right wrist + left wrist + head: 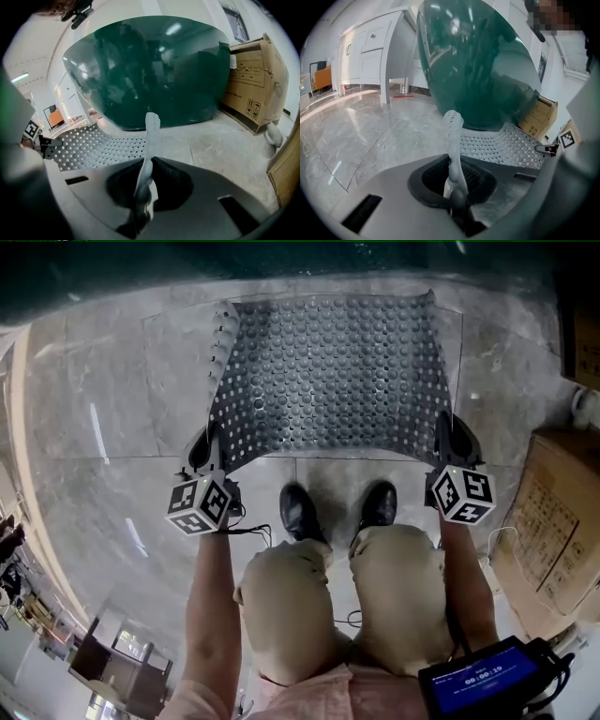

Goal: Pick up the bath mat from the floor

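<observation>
Although both near corners of the grey studded bath mat (328,371) are up off the marble floor (94,418), we judge the pick-up only partly done, since its far edge seems to rest on the floor by the dark green tub (281,268). The left gripper (208,448) has its jaws closed on the left corner, with a thin fold of mat standing up between them. The right gripper (450,437) pinches the right corner likewise. The mat spans between them, just ahead of our black shoes (300,512). What remains is raising it until the whole sheet clears the floor.
</observation>
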The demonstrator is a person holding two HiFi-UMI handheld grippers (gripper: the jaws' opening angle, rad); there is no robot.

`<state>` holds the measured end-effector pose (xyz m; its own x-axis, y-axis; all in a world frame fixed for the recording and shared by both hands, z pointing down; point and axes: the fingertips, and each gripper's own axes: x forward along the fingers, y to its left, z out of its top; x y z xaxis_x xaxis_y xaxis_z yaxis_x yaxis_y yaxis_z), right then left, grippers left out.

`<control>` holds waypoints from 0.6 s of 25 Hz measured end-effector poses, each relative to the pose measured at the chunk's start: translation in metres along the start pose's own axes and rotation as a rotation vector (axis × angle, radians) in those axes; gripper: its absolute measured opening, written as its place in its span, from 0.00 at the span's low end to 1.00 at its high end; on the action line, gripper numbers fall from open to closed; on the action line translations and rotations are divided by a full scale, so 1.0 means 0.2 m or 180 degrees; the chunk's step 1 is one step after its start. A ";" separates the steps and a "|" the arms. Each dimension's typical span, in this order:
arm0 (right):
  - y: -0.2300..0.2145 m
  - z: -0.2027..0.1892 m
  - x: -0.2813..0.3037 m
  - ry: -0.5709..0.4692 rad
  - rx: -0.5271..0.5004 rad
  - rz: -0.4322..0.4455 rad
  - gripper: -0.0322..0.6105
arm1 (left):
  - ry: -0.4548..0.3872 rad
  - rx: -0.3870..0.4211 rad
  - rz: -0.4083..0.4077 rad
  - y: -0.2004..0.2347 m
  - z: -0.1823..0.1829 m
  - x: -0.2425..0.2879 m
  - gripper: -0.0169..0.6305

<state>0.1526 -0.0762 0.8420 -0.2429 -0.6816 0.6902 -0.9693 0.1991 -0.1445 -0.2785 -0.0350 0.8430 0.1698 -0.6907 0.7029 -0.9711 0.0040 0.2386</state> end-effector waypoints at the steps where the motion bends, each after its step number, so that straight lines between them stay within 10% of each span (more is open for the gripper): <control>1: 0.02 0.02 -0.01 -0.0003 -0.0011 0.0013 0.09 | 0.0002 0.0006 -0.0016 -0.01 0.01 -0.01 0.08; 15: 0.24 0.16 -0.07 0.0025 -0.0040 0.0287 0.09 | 0.0096 -0.0023 -0.0209 -0.13 0.10 -0.02 0.08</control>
<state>0.1079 -0.0803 0.8030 -0.3288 -0.6550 0.6804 -0.9429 0.2683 -0.1974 -0.2581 -0.0464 0.8206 0.2383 -0.6674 0.7055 -0.9565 -0.0353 0.2896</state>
